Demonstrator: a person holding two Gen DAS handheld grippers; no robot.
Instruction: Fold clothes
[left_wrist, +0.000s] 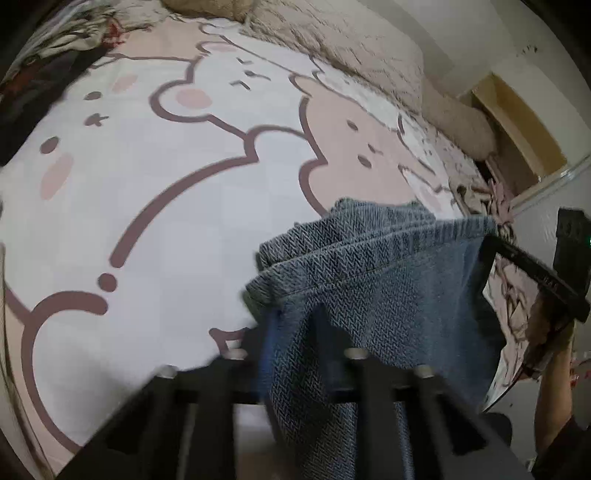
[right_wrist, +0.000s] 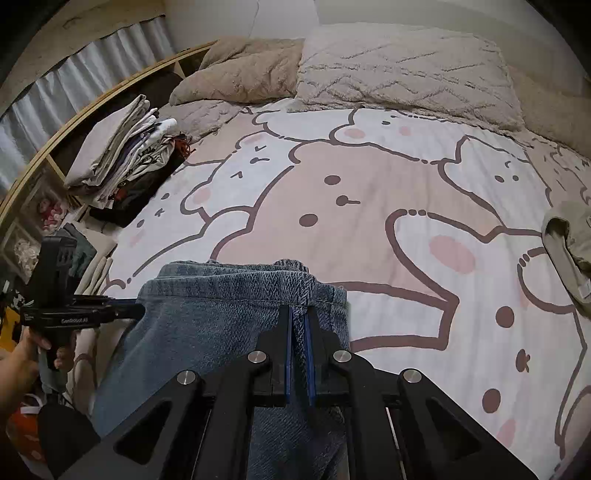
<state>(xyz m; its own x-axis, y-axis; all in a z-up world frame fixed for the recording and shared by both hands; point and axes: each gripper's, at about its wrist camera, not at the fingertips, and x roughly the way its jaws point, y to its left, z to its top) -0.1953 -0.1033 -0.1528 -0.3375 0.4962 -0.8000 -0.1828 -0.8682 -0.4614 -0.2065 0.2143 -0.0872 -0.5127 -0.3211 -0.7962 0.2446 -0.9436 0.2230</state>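
Observation:
A blue-grey herringbone knit garment (right_wrist: 221, 317) hangs by its top hem over the foot of the bed, stretched between both grippers. In the right wrist view my right gripper (right_wrist: 299, 314) is shut on the hem near its right corner. My left gripper (right_wrist: 138, 309), held by a hand (right_wrist: 22, 354), pinches the hem's left corner. In the left wrist view the garment (left_wrist: 369, 280) drapes over my left gripper (left_wrist: 295, 319), which is shut on the cloth; motion blur softens its fingers. The right gripper (left_wrist: 489, 242) clamps the far corner there.
The bed sheet (right_wrist: 369, 206) has a pink and white bear print. A stack of folded clothes (right_wrist: 122, 158) sits at its left edge, beige pillows (right_wrist: 402, 66) at the head, a beige garment (right_wrist: 569, 247) at the right. A wooden shelf (left_wrist: 517, 122) stands beside the bed.

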